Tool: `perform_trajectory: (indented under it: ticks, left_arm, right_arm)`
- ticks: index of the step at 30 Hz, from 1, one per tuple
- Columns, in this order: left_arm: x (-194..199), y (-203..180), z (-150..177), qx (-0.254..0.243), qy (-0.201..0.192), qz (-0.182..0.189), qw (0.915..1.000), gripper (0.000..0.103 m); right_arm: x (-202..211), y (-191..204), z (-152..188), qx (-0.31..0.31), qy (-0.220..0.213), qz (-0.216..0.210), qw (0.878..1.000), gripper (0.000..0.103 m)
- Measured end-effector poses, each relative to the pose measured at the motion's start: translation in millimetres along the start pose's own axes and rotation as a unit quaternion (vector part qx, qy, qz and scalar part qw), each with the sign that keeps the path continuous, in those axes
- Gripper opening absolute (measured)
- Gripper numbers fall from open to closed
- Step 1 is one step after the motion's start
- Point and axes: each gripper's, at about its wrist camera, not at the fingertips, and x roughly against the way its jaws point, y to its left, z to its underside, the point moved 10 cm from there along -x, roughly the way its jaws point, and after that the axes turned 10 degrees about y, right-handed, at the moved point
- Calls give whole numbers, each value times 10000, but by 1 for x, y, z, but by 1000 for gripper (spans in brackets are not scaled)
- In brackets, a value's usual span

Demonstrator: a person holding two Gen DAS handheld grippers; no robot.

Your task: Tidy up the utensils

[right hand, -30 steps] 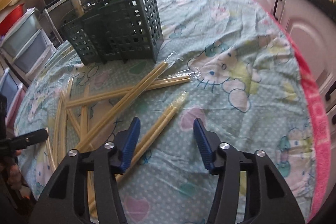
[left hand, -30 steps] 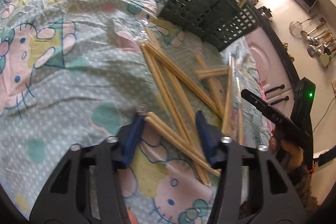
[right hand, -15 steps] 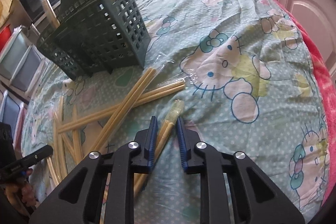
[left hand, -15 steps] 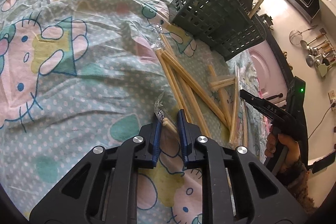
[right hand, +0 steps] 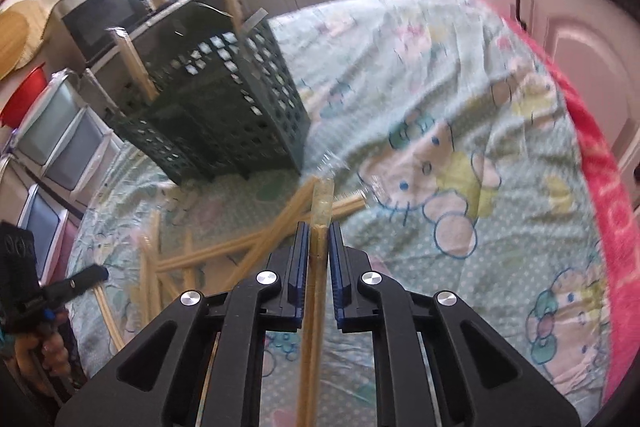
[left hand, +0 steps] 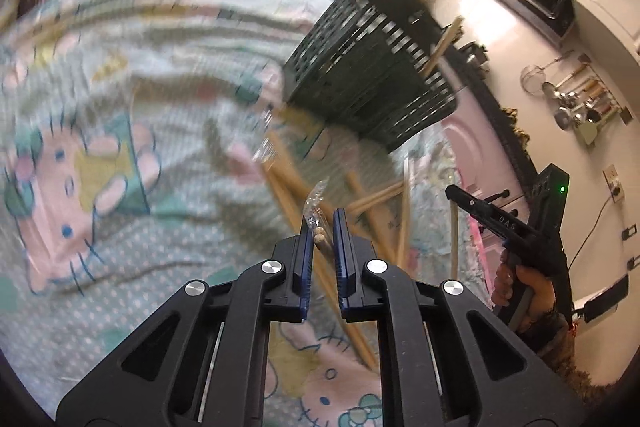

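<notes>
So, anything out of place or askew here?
Yes: wrapped chopsticks lie crisscrossed on the cloth beside the basket instead of in it. Each gripper, left and right, holds a pair.

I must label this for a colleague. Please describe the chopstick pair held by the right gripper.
Find the dark green utensil basket on the cartoon tablecloth. In front lie loose chopsticks. The chopstick pair sits clamped in the right gripper, with clear wrapping on its tip.
</notes>
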Motion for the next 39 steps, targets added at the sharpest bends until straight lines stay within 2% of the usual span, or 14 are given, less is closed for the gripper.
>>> perform_trajectory:
  ticks: [12, 28, 39]
  left_arm:
    - [28, -57, -30, -773, -447, 115, 9959, 3]
    - [49, -128, -64, -1614, -780, 127, 9837, 3]
    - [63, -165, -97, -1981, -1091, 133, 9740, 3]
  right_arm:
    - [49, 52, -15, 751, -573, -73, 9955, 9]
    - [105, 102, -36, 1326, -1252, -265, 9829, 7]
    - [149, 128, -73, 1631, -1946, -288, 9668, 7]
